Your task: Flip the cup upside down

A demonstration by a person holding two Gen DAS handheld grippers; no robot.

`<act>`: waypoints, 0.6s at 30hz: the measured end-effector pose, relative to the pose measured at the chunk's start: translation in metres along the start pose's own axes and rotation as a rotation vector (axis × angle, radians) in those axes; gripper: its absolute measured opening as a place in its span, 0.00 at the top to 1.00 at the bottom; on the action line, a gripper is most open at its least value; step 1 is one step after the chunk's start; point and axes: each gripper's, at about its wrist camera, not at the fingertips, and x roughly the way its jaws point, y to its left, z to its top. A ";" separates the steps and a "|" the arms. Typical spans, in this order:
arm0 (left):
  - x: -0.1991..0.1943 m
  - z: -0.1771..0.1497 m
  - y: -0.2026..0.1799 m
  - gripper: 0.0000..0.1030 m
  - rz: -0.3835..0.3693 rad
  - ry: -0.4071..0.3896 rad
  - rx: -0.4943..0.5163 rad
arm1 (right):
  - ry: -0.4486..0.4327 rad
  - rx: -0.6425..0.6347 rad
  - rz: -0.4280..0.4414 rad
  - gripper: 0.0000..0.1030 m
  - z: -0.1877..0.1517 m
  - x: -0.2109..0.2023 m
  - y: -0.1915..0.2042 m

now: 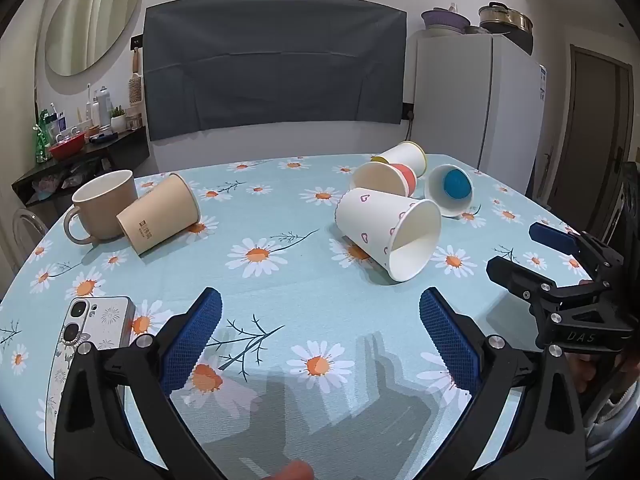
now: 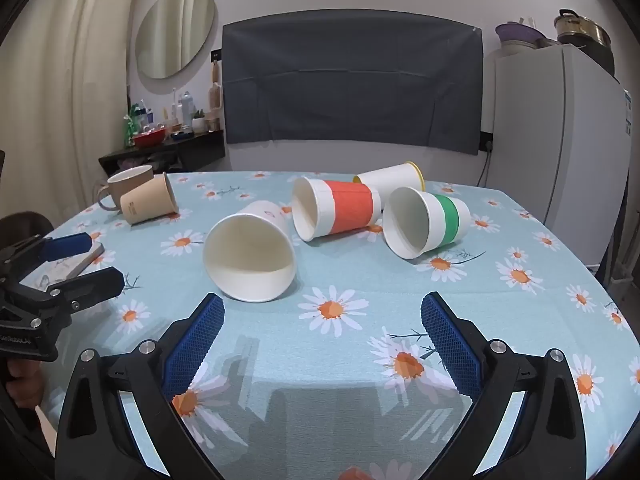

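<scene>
Several paper cups lie on their sides on the daisy tablecloth point(image 1: 304, 280). Nearest is a white cup with pink hearts point(image 1: 386, 234), also in the right wrist view point(image 2: 250, 250), its mouth toward me. Behind it lie a red-banded cup point(image 2: 340, 210), a green-banded cup point(image 2: 426, 222) and a yellow-rimmed cup point(image 2: 390, 180). A tan paper cup point(image 1: 158, 216) lies at the far left against a beige mug point(image 1: 102, 206). My left gripper point(image 1: 320, 336) is open and empty, short of the heart cup. My right gripper point(image 2: 322, 338) is open and empty, just in front of the heart cup.
A phone in a white case point(image 1: 80, 344) lies at the table's near left edge. The right gripper shows at the right of the left wrist view point(image 1: 560, 264); the left gripper shows at the left of the right wrist view point(image 2: 60, 272). A white fridge point(image 1: 476, 108) stands behind the table.
</scene>
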 end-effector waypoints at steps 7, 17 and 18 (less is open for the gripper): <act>-0.003 -0.001 0.000 0.06 0.000 -0.002 0.000 | -0.002 0.001 -0.002 0.08 0.000 0.000 0.000; -0.001 0.001 0.001 0.06 -0.003 0.003 0.004 | 0.004 0.001 -0.001 0.08 0.000 0.001 0.001; 0.000 0.001 0.000 0.06 0.000 0.003 0.005 | 0.004 0.001 -0.002 0.08 0.000 0.001 0.001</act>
